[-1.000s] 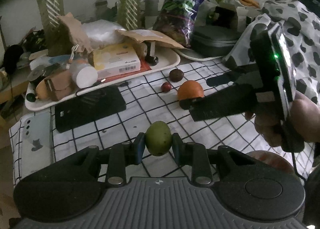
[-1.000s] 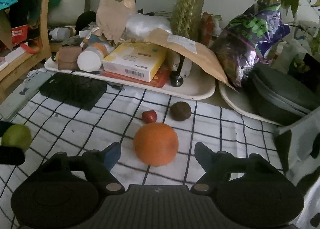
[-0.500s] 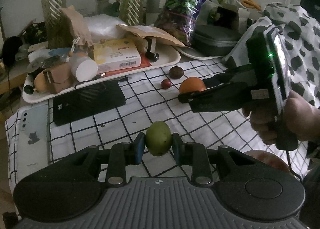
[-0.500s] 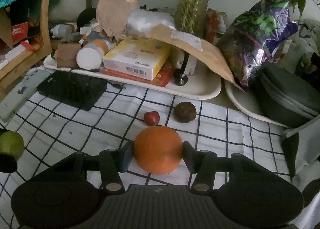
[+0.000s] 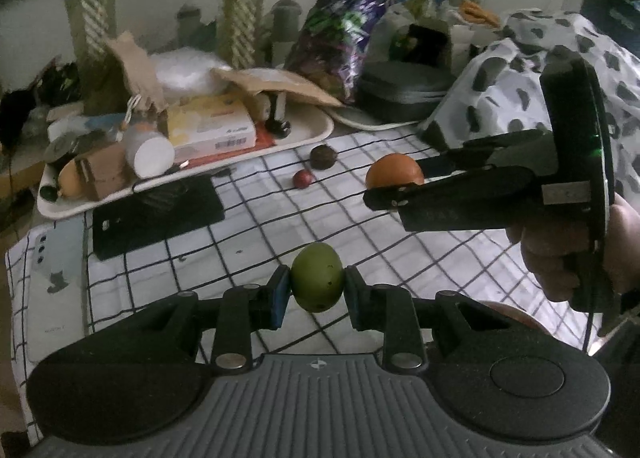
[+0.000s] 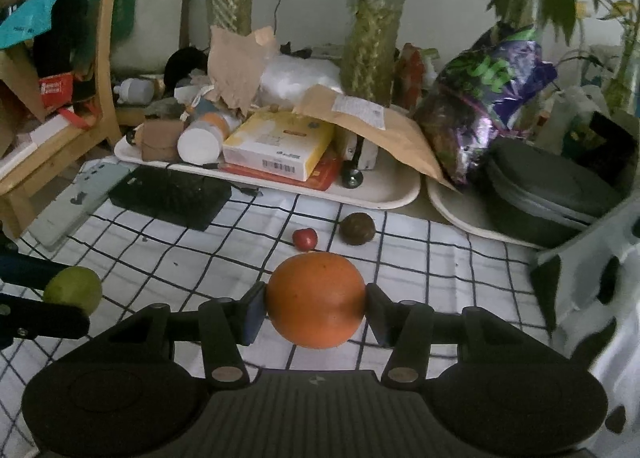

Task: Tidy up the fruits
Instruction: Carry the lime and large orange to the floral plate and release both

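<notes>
Now orange (image 6: 315, 300) seemingly off cloth (image 6: 420, 258).

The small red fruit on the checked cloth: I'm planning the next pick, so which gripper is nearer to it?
Right. The right gripper, shut on the orange, is just short of the small red fruit; the left gripper, holding the green fruit, is farther back.

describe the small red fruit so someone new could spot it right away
On the checked cloth, just in front of the white tray, two small fruits lie side by side. The small red fruit is the left one, shiny and smaller than the dull brown round fruit beside it.
</notes>
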`<state>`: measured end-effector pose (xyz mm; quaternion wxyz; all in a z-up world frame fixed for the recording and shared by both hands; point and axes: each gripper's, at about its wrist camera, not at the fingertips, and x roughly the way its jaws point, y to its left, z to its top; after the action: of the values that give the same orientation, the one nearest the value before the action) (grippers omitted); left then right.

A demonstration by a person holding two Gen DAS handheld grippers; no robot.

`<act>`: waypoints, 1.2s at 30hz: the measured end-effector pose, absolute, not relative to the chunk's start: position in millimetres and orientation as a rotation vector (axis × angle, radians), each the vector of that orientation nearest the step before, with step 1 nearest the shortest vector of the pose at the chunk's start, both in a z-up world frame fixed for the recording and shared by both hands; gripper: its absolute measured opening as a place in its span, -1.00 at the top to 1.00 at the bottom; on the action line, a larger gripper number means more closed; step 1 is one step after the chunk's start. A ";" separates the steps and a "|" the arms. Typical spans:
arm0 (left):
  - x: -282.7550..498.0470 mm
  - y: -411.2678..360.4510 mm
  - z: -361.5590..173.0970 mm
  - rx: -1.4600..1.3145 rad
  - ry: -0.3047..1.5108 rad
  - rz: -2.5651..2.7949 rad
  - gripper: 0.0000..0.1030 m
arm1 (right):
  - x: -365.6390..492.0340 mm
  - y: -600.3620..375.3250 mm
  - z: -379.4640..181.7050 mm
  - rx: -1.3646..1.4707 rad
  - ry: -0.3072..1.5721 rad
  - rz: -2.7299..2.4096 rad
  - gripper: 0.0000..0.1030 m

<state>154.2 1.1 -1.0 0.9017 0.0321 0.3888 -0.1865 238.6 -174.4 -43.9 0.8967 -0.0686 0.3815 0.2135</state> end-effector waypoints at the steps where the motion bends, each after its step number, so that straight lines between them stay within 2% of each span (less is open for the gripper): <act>1: 152.1 -0.3 0.1 0.067 0.797 -0.392 0.45 | 235.3 -176.1 -41.7 -0.137 0.788 0.443 -0.04; 20: 97.2 3.3 7.5 -0.005 0.786 -0.362 0.45 | 159.7 -205.6 -13.8 -0.081 0.746 0.419 -0.05; 36: 39.0 -17.4 -10.0 -0.003 0.888 -0.422 0.45 | 96.8 -229.8 -5.0 -0.050 0.728 0.387 -0.04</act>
<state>39.0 -17.4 -10.0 0.8815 -0.0013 0.4264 -0.2027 96.8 -229.8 -5.0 0.9159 -0.0242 0.3538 0.1880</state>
